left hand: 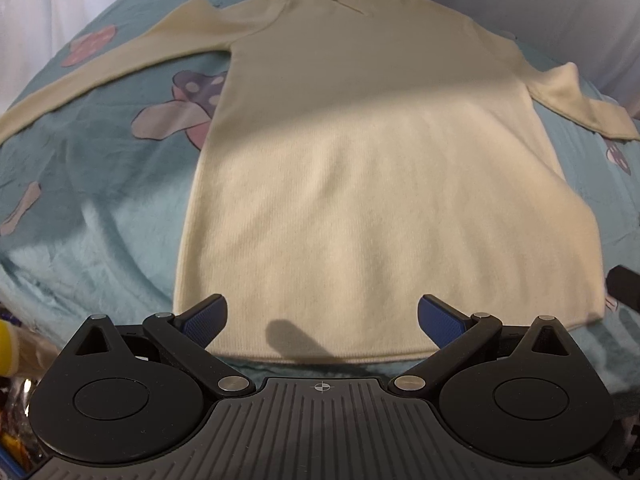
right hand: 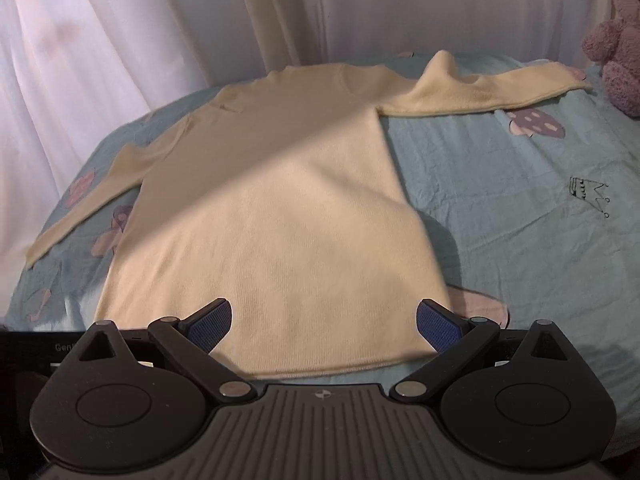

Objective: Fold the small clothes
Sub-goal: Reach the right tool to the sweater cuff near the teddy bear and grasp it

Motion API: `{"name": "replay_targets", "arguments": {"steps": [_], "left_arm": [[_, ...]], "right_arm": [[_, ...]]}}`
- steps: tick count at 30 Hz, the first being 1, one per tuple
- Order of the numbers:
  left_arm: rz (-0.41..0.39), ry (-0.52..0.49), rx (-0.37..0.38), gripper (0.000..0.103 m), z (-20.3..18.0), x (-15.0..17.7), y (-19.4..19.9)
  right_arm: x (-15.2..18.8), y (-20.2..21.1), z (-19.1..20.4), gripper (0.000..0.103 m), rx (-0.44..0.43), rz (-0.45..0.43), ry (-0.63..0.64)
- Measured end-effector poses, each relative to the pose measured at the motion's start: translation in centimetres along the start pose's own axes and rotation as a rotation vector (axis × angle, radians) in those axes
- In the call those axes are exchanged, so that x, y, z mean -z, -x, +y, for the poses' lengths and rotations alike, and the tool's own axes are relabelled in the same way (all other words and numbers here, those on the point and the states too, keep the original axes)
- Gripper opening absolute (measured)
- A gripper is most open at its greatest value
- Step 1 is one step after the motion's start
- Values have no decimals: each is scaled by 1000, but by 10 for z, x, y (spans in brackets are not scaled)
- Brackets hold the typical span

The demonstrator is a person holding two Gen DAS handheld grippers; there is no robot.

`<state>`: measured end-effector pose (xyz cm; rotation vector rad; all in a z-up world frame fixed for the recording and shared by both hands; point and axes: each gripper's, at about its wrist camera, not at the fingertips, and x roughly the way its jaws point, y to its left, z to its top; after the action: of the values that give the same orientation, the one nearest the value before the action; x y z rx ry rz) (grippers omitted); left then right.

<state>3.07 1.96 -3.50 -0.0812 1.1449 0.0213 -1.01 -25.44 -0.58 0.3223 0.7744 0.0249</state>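
Note:
A cream long-sleeved knit sweater (left hand: 360, 168) lies flat on a light blue bedspread (left hand: 100, 208), neck at the far end, hem nearest me, both sleeves spread out to the sides. It also shows in the right wrist view (right hand: 280, 208). My left gripper (left hand: 322, 316) is open and empty, hovering just above the hem near its middle. My right gripper (right hand: 324, 320) is open and empty, above the hem toward the sweater's right corner. Neither touches the cloth as far as I can tell.
The bedspread (right hand: 520, 208) has mushroom and crown prints and wrinkles. White curtains (right hand: 120, 40) hang behind the bed. A pink plush toy (right hand: 618, 40) sits at the far right. Part of the other gripper (left hand: 624, 288) shows at the right edge. Clutter lies low left (left hand: 12, 360).

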Motion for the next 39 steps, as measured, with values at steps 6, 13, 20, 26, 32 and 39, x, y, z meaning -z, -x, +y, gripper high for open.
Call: {"name": "replay_targets", "arguments": {"steps": [6,13,20,26,32,39], "left_arm": [[-22,80,-60,103,8,-18,-21],[-30,150,-170,103,0,-48,-53],[-108,263,-237,103,-8,-65,-69],[-150,280,-226,103,-5,-61,-71],[-163,276,-225,103,-4,-62,-72],[-130,226,-197,103,0,-75,-71]], "right_arm": [[-51,-16,-88,99,86,-341,-140],[-136,-102,-220,94,165,-351,-457],[-172,-183,-310,59,179,-269,-658],[-183,-204,-327,36,31,-273,-703],[-170,-183,-330,6,40,-350,-767],[-174,-103,-295,1,122,-550,-672]]}}
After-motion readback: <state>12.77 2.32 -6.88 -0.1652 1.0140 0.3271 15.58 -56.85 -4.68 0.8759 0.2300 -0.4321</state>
